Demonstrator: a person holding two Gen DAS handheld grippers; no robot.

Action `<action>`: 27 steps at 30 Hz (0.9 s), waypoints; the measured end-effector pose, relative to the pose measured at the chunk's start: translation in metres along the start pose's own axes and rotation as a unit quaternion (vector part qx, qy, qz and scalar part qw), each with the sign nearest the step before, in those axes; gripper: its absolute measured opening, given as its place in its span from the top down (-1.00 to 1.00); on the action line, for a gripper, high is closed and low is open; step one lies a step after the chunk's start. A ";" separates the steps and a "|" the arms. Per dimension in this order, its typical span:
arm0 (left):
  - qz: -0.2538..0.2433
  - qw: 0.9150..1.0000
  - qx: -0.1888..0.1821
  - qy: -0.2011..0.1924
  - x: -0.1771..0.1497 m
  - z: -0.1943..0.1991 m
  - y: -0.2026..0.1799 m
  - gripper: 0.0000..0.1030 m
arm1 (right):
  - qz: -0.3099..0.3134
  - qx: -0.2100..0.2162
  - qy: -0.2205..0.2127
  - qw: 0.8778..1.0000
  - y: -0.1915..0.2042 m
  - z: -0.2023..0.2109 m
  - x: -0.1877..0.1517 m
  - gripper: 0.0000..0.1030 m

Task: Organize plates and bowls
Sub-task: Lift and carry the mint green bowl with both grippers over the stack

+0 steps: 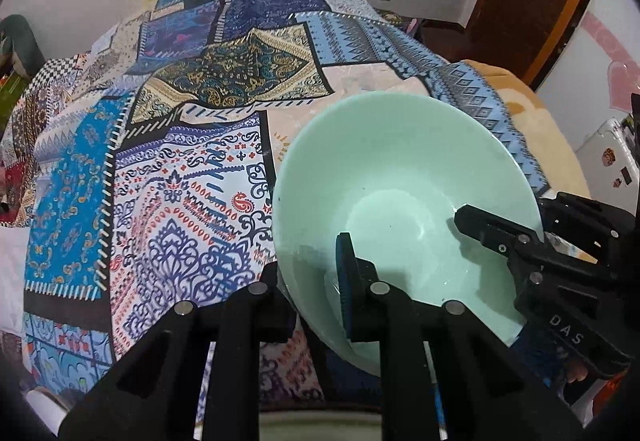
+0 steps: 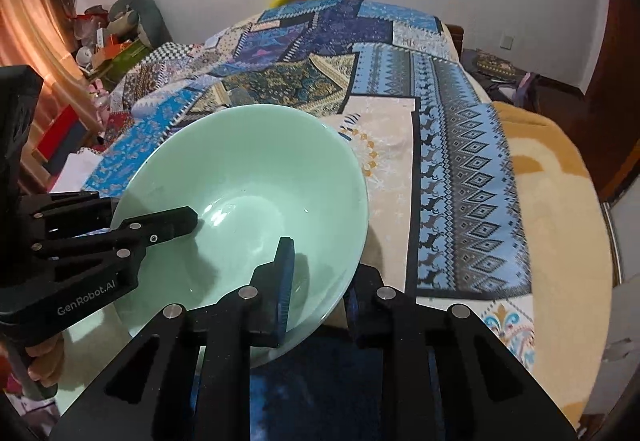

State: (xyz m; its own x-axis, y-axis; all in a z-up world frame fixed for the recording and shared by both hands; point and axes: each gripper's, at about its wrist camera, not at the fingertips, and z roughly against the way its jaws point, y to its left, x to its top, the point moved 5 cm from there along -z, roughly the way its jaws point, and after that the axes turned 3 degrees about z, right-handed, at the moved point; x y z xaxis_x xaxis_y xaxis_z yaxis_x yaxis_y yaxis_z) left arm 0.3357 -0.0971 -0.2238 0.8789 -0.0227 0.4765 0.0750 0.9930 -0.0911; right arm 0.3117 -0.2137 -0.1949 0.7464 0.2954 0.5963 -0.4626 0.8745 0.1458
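Pale-green glazed ceramic bowl (image 1: 404, 201), rigid, slick, breakable: left gripper (image 1: 308, 273) and right gripper (image 2: 320, 273) each pinch opposite rim walls.

Soft, even indoor light fills both views, with warm daylight through the curtain (image 2: 36, 41) at left. Glare streaks the bowl (image 2: 248, 201) (faint finger shadows too). Fisheye bending and dark vignetting crowd the slightly blurred edges.
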 end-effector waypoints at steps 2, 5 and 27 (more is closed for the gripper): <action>-0.003 1.000 -0.002 -0.006 -0.002 0.011 -0.001 0.68 | 0.004 -0.004 -0.007 1.000 0.005 0.010 0.000 0.60; -0.001 1.000 -0.008 -0.016 -0.007 0.028 -0.001 0.68 | 0.011 -0.009 -0.019 1.000 0.016 0.023 0.000 0.60; 0.047 0.995 -0.017 -0.083 -0.064 0.142 0.049 0.68 | 0.066 0.015 -0.067 0.995 0.111 0.060 -0.005 0.60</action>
State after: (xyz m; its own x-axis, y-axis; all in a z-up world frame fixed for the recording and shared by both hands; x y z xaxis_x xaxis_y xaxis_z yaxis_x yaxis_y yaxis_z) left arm 0.2164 -0.0302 -0.1346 0.7928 0.0924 0.6025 0.0141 0.9854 -0.1697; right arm 0.2283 -0.1410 -0.1342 0.6087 0.3501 0.7120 -0.5675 0.8192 0.0823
